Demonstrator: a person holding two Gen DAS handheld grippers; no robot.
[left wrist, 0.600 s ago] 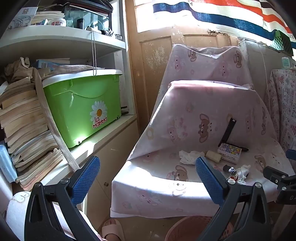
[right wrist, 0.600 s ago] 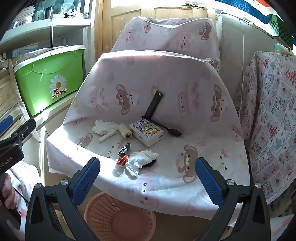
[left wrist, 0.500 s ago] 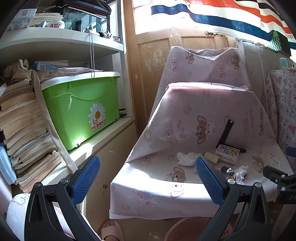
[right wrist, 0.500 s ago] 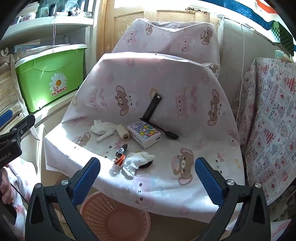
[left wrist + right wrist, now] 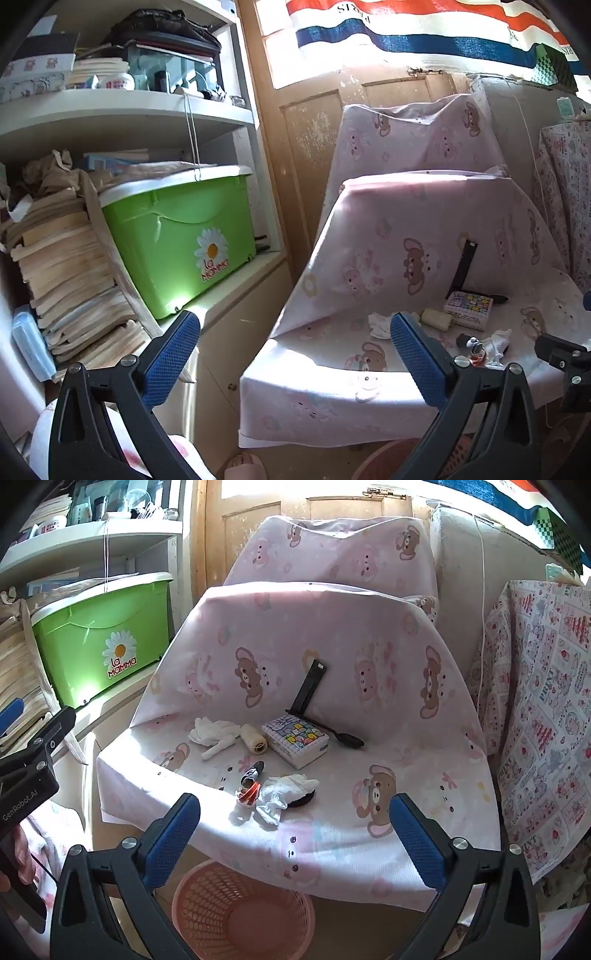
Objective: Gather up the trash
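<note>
A chair draped in pink bear-print cloth (image 5: 424, 812) carries the clutter. A crumpled white tissue (image 5: 210, 731) lies at the seat's left and another crumpled tissue (image 5: 284, 797) near the front, beside a small red-and-black wrapper (image 5: 249, 792). A pink mesh waste basket (image 5: 243, 912) stands on the floor below the seat's front edge. My right gripper (image 5: 295, 834) is open and empty, above the basket, short of the seat. My left gripper (image 5: 295, 354) is open and empty, left of the chair; the tissues (image 5: 378, 325) show past its right finger.
On the seat are a cream thread spool (image 5: 255, 740), a patterned box (image 5: 295, 740), a black spoon (image 5: 343, 738) and a black strap (image 5: 308, 686). A green lidded bin (image 5: 177, 236) and stacked papers (image 5: 70, 280) fill the shelf at left. A patterned cloth (image 5: 546, 709) hangs right.
Both grippers have drawn back and shifted a little left, so the chair sits slightly farther off. Both stay open and empty. Nothing on the seat has moved.
</note>
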